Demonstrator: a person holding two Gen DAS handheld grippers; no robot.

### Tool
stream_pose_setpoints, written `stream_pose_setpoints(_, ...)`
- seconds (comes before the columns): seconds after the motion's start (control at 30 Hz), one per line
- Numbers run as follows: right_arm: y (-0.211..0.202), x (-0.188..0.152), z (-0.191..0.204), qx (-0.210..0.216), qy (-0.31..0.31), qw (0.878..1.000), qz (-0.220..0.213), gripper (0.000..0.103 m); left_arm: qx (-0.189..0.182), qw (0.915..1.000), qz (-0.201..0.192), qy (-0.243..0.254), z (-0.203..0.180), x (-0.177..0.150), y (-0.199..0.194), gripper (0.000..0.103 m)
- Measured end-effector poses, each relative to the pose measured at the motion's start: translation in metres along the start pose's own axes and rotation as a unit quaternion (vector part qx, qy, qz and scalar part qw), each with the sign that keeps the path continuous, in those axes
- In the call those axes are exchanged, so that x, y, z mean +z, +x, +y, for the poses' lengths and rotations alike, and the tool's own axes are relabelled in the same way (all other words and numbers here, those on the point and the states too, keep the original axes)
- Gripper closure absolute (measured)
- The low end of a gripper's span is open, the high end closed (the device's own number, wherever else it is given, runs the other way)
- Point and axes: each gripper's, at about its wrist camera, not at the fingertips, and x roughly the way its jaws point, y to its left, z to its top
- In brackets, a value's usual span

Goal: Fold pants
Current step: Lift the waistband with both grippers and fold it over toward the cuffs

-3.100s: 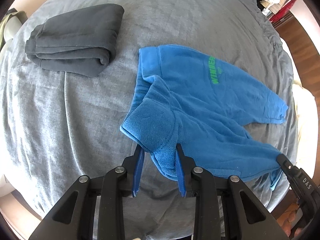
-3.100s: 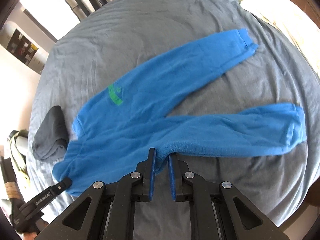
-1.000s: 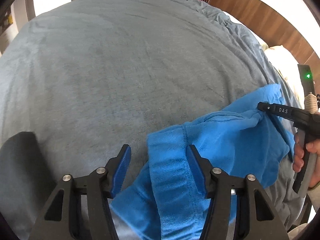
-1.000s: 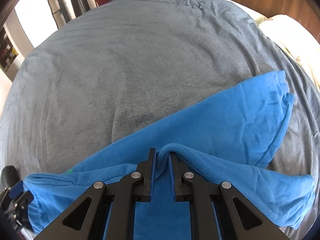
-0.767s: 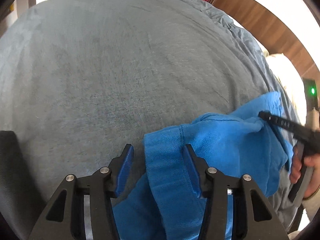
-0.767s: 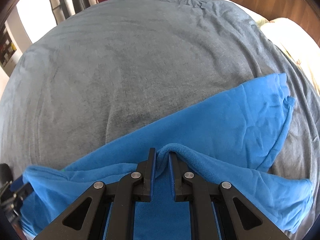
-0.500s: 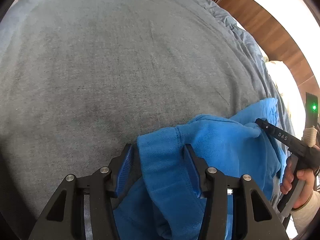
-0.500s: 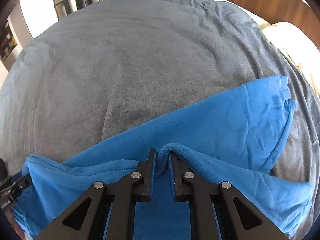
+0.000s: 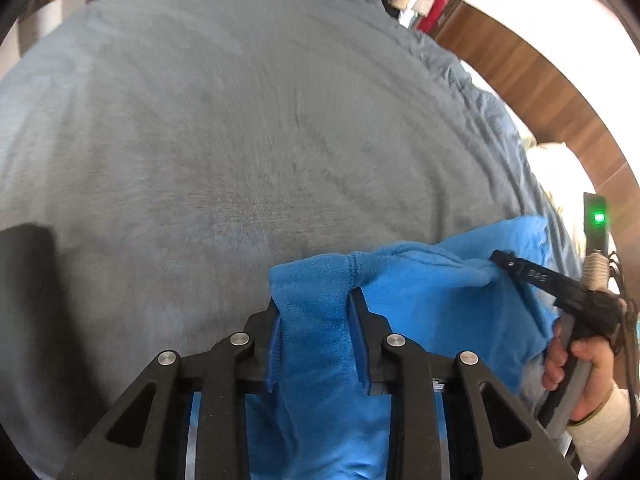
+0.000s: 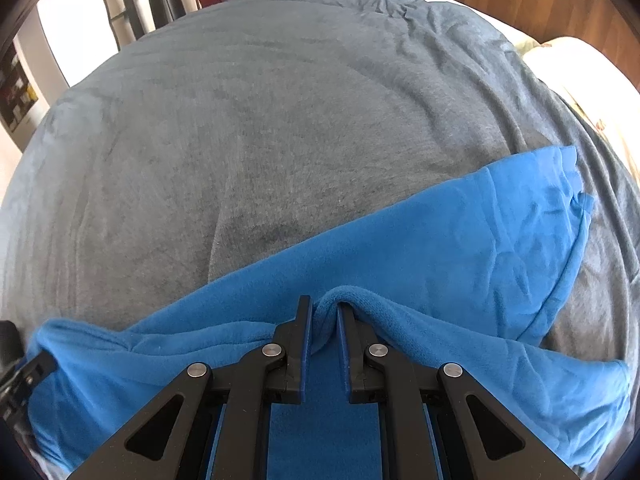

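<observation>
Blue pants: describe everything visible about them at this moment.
The blue pants look like soft fleece, wrinkled and draped over the grey bedcover. The right tool pinches a raised fold. The left tool is closing on a thick bunched band at the other end. The span between them sags; one end trails flat on the cover.

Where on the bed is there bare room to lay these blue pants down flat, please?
The grey bedspread is bare beyond the blue pants, up to its far edge. It is crowded near the camera, where the pants bunch, and at the dark folded garment on the left.
</observation>
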Motion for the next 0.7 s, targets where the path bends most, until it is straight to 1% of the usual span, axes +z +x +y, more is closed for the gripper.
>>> stream_pose_setpoints(0.07, -0.006, 0.0, -0.002, 0.005, 0.002, 1.0, -0.004, 0.091, 0.01, 0.9998, -0.016, -0.009, -0.008, -0.009, -0.022, 0.076)
stream_pose_setpoints(0.1, -0.012, 0.001, -0.002, 0.01, 0.002, 1.0, -0.008, 0.091, 0.008, 0.9996, -0.022, -0.017, -0.012, -0.015, -0.034, 0.081)
stream_pose_setpoints(0.17, -0.022, 0.001, -0.004, 0.017, 0.004, 1.0, -0.014, 0.091, 0.013, 0.9988, -0.026, -0.038, -0.019, -0.028, -0.055, 0.081)
stream_pose_setpoints(0.27, -0.04, 0.002, -0.002, 0.026, 0.001, 0.999, -0.02, 0.091, 0.019, 0.9967, -0.029, -0.074, -0.019, -0.043, -0.078, 0.081)
stream_pose_setpoints(0.33, -0.051, 0.003, 0.001, 0.031, -0.004, 0.999, -0.029, 0.091, 0.026, 0.9947, -0.026, -0.096, -0.016, -0.049, -0.088, 0.081)
stream_pose_setpoints(0.37, -0.055, 0.004, 0.004, 0.035, -0.007, 0.999, -0.031, 0.091, 0.031, 0.9927, -0.022, -0.114, -0.011, -0.052, -0.091, 0.081)
stream_pose_setpoints(0.47, -0.057, 0.011, 0.018, 0.051, -0.016, 0.998, -0.037, 0.091, 0.039, 0.9881, -0.009, -0.149, 0.003, -0.054, -0.085, 0.081)
stream_pose_setpoints(0.53, -0.048, 0.015, 0.031, 0.053, -0.029, 0.998, -0.034, 0.091, 0.048, 0.987, -0.003, -0.153, 0.013, -0.055, -0.077, 0.081)
stream_pose_setpoints(0.6, -0.032, 0.019, 0.044, 0.055, -0.039, 0.997, -0.022, 0.091, 0.051, 0.9868, 0.004, -0.154, 0.023, -0.051, -0.062, 0.081)
stream_pose_setpoints(0.7, -0.014, 0.02, 0.055, 0.046, -0.048, 0.998, -0.008, 0.091, 0.036, 0.9863, 0.022, -0.159, 0.038, -0.05, -0.042, 0.081)
